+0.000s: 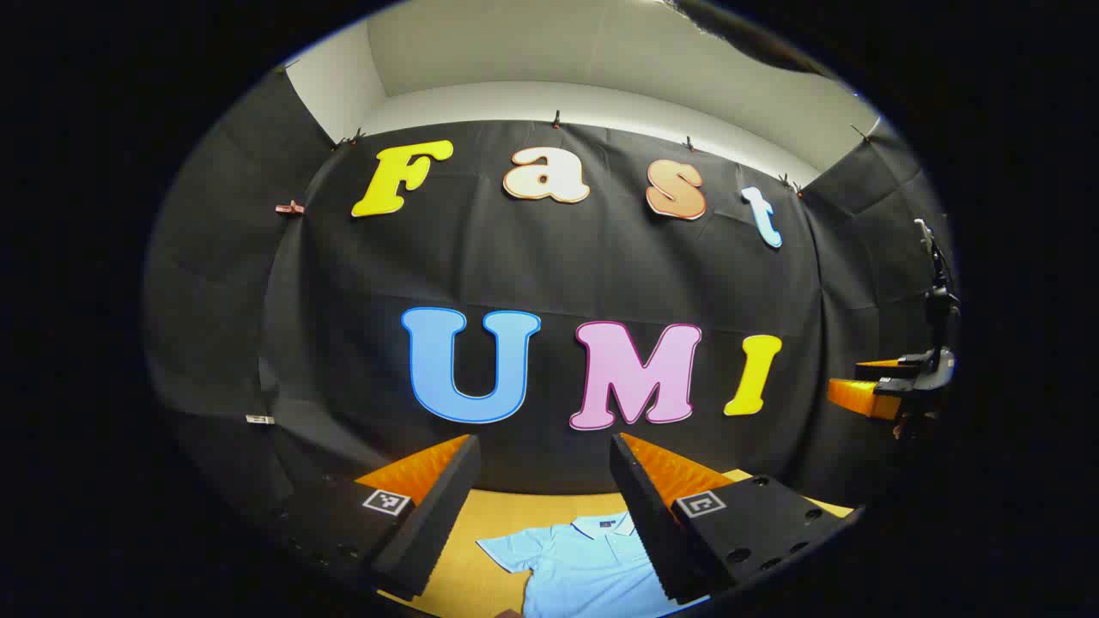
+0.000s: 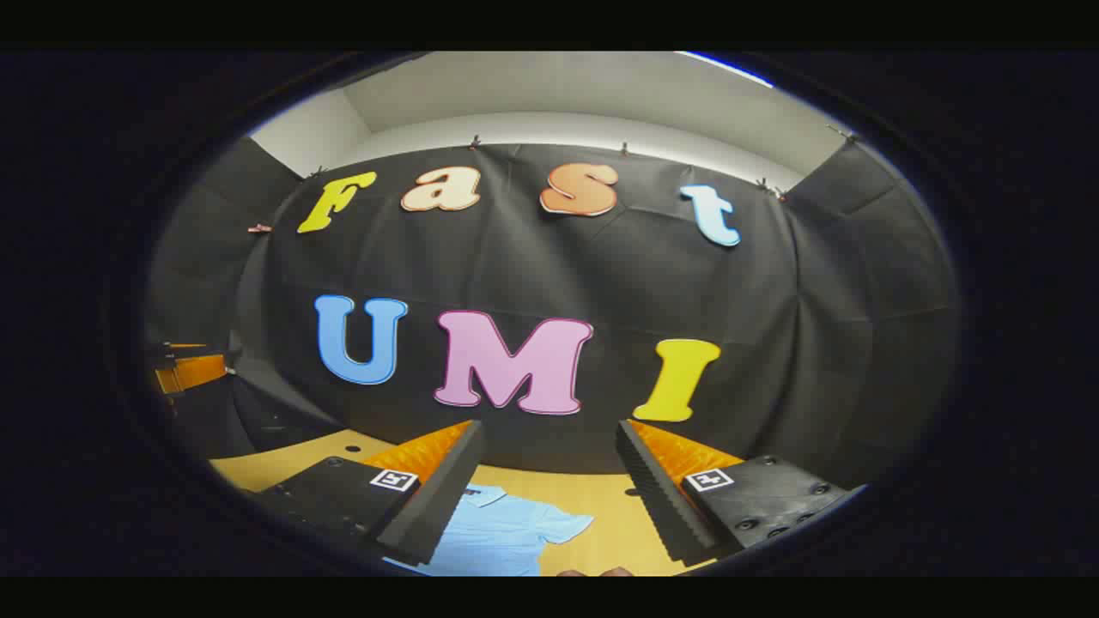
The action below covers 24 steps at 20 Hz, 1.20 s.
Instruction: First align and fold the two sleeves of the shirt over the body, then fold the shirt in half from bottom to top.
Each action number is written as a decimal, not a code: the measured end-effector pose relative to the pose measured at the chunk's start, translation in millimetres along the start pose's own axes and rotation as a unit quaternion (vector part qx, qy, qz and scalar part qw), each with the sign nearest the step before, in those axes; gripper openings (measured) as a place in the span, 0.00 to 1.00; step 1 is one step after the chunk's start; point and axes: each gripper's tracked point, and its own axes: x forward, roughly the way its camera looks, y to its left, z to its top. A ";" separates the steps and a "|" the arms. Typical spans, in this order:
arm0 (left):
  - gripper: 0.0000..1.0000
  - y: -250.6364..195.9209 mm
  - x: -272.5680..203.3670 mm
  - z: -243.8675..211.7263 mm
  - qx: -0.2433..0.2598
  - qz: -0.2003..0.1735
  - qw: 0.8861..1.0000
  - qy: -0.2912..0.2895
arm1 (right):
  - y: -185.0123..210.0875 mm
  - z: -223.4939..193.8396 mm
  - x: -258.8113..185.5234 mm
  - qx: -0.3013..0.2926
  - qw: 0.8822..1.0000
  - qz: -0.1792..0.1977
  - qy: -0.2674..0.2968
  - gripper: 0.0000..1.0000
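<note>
A light blue polo shirt (image 1: 579,566) lies flat on the wooden table (image 1: 506,511), collar toward the far wall, one short sleeve spread out to the left. In the right gripper view the same shirt (image 2: 502,532) shows its other sleeve spread to the right. My left gripper (image 1: 543,455) hangs open above the table, nothing between its fingers. My right gripper (image 2: 549,442) is open too, held high over the shirt's right side. The right gripper (image 1: 876,386) also appears at the far right of the left gripper view, and the left gripper (image 2: 185,369) at the far left of the right gripper view.
The black cloth wall (image 1: 549,275) stands just behind the table's far edge. The bare wooden table (image 2: 283,463) extends to the left of the shirt, with small holes in it. A bit of a hand (image 2: 592,571) shows at the bottom edge.
</note>
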 end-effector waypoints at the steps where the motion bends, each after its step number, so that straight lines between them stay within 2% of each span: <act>1: 0.96 1.8 4.0 1.2 -0.001 0.004 1.000 -0.001 | -0.2 -2.1 10.1 0.004 1.000 0.006 0.001 0.95; 5: 0.96 16.9 12.6 3.7 0.016 0.017 1.000 -0.006 | 5.3 0.0 31.1 -0.002 1.000 0.006 0.000 0.97; 7: 0.96 19.6 17.5 4.0 0.017 -0.007 1.000 -0.009 | 17.5 7.3 29.8 -0.010 1.000 0.008 -0.006 0.96; 9: 0.97 29.7 21.1 -1.1 0.014 -0.021 1.000 0.006 | 25.5 2.6 24.3 -0.010 1.000 -0.001 0.012 0.97; 10: 0.97 32.9 21.5 1.0 0.011 -0.026 1.000 0.003 | 29.6 5.1 21.1 -0.014 1.000 -0.005 0.013 0.94; 14: 0.96 45.7 19.8 -7.5 0.007 -0.046 0.999 0.011 | 40.4 7.9 10.8 -0.036 0.999 -0.029 0.020 0.96; 17: 0.96 51.6 21.1 -15.2 -0.002 -0.054 0.998 0.017 | 53.6 8.0 5.8 -0.033 0.999 -0.028 0.023 0.95; 20: 0.96 57.8 22.3 -21.9 -0.014 -0.058 0.998 0.025 | 55.7 8.6 5.1 -0.049 0.998 -0.033 0.027 0.95; 24: 0.97 65.5 27.9 -25.6 -0.016 -0.064 0.997 0.032 | 53.5 7.9 11.4 -0.040 0.998 -0.037 0.036 0.97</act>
